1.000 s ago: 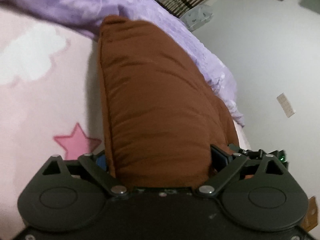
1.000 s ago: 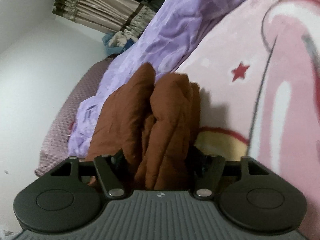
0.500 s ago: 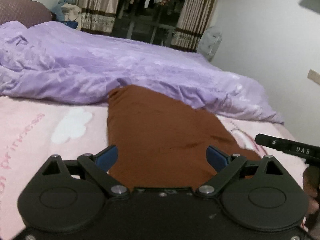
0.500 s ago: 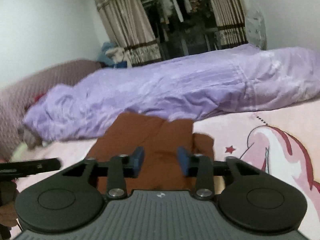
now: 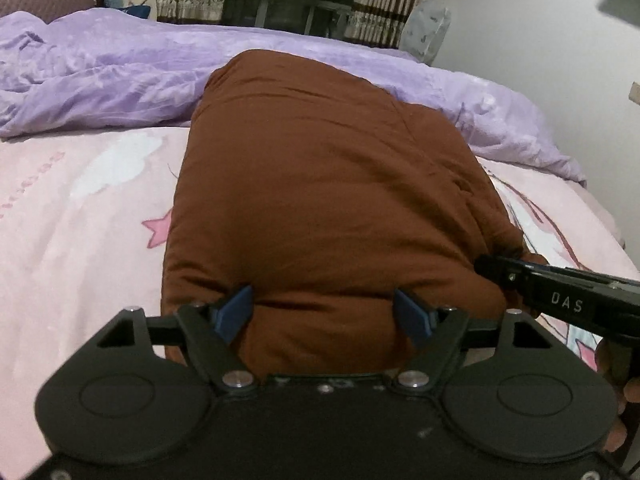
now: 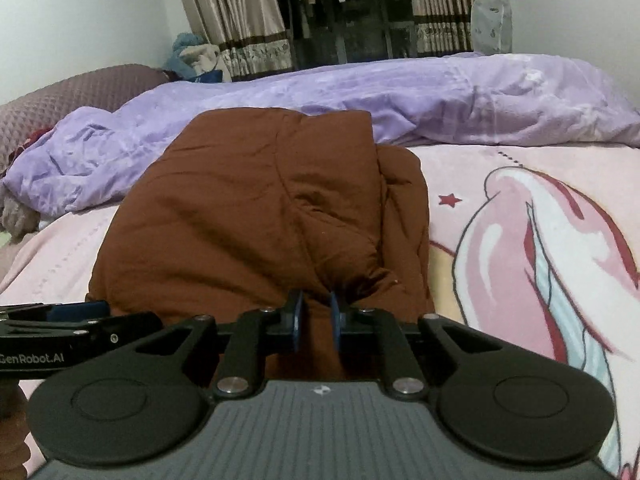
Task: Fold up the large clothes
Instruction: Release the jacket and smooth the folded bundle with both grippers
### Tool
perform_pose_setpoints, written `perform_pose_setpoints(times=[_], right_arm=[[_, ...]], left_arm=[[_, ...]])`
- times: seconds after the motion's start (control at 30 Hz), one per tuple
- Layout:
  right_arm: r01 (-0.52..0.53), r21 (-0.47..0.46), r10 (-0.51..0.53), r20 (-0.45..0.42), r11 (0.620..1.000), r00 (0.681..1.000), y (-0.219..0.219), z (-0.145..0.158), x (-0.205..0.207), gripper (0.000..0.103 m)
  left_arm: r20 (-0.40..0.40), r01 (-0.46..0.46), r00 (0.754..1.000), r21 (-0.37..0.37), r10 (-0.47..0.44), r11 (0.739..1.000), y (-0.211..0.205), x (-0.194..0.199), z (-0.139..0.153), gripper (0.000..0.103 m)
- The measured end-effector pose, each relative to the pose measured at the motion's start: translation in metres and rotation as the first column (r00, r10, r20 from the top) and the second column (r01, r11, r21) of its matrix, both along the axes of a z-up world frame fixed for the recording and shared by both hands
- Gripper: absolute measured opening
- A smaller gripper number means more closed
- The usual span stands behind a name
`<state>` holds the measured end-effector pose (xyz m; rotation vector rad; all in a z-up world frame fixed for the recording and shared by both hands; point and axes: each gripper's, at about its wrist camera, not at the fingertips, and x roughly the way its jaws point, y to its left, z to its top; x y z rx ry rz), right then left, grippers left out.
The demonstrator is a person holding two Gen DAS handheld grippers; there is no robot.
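A brown garment (image 5: 328,184), folded into a thick bundle, lies on the pink printed bed sheet (image 5: 80,240). My left gripper (image 5: 324,314) sits at its near edge. Its jaws are closing, with a wide bulge of brown fabric between the blue pads (image 5: 236,312). In the right wrist view the same brown garment (image 6: 248,208) shows a crease running toward my right gripper (image 6: 316,316). Its jaws are closing to a narrow gap and pinch a fold of the near edge. Each gripper shows at the edge of the other's view.
A crumpled purple duvet (image 6: 440,92) lies across the bed behind the garment. A maroon pillow (image 6: 80,92) is at the far left, with curtains (image 6: 248,20) and a fan (image 6: 492,20) beyond. The bed's right edge meets a white wall (image 5: 540,40).
Both views have swung from a tilted look to a level one. The right jaws went from wide to nearly together on a fold. The left jaws narrowed, and the garment's near edge came closer.
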<state>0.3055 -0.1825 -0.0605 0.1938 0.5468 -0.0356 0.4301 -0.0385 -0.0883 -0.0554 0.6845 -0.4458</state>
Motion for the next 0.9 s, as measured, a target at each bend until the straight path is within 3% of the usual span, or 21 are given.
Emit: perform_pose_setpoints(times=[0.17, 0.37, 0.57, 0.77, 0.9], right_arm=[[-0.005, -0.008, 0.005, -0.003, 1.000, 1.000, 0.002, 0.007, 0.001, 0.014], [-0.021, 0.008, 0.021, 0.023, 1.000, 1.000, -0.004, 0.040, 0.004, 0.015], [-0.001, -0.015, 0.002, 0.097, 1.000, 0.995, -0.001, 0.075, 0.031, 0.017], [0.026, -0.025, -0.027, -0.011, 0.999, 1.000, -0.004, 0.048, 0.079, 0.017], [0.027, -0.012, -0.028, -0.059, 1.000, 0.998, -0.012, 0.017, 0.089, 0.014]], left_arm=[[0.010, 0.008, 1.000, 0.008, -0.008, 1.000, 0.002, -0.001, 0.011, 0.078], [0.080, 0.001, 0.997, 0.014, -0.002, 1.000, 0.005, -0.001, 0.050, 0.079], [0.133, -0.064, 0.989, 0.015, 0.062, 0.998, 0.005, 0.044, 0.083, 0.078], [0.020, -0.074, 0.997, 0.028, 0.074, 0.997, -0.004, 0.085, 0.054, 0.070], [0.047, -0.055, 0.998, 0.049, 0.053, 0.997, -0.012, 0.084, 0.038, 0.071]])
